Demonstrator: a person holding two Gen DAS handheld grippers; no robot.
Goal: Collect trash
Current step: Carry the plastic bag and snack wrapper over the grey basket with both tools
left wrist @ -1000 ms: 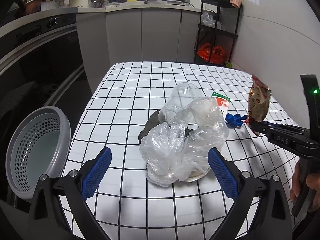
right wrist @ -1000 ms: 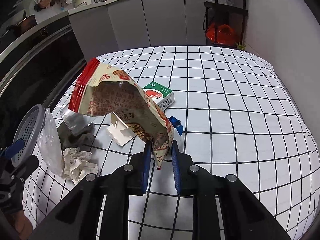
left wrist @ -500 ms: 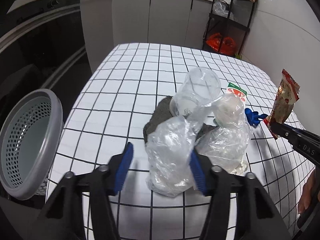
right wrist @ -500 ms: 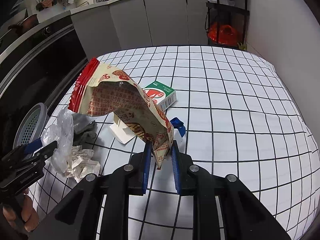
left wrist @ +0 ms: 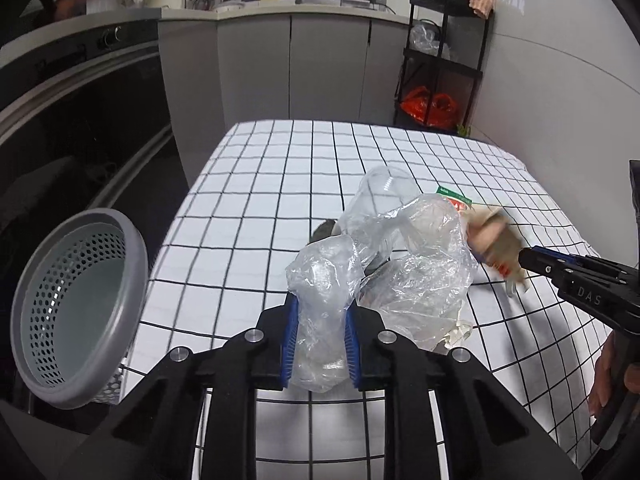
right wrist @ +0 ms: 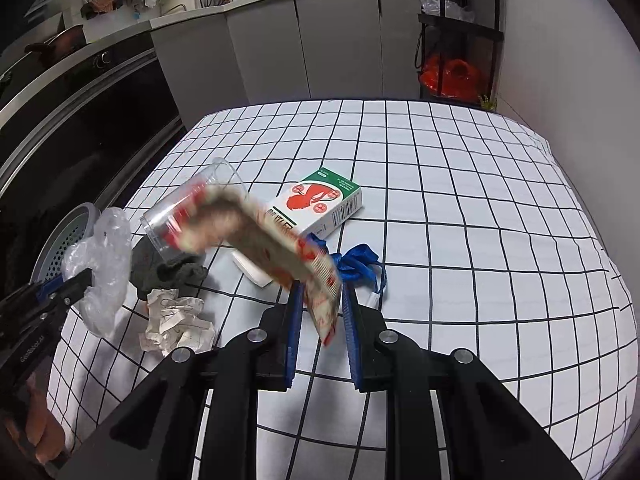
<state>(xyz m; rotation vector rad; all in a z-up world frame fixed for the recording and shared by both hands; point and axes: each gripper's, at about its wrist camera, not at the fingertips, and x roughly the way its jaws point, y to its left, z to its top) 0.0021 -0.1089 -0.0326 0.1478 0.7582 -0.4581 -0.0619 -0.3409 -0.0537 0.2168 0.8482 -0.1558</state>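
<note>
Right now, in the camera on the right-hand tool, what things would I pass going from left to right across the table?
Grey basket → clear plastic bag → crumpled paper → snack wrapper held in the right gripper → blue ribbon.

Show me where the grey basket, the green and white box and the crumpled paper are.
grey basket (left wrist: 132,240), left wrist view, on its rim.
green and white box (right wrist: 320,204), right wrist view, top face.
crumpled paper (right wrist: 176,320), right wrist view, its middle.
</note>
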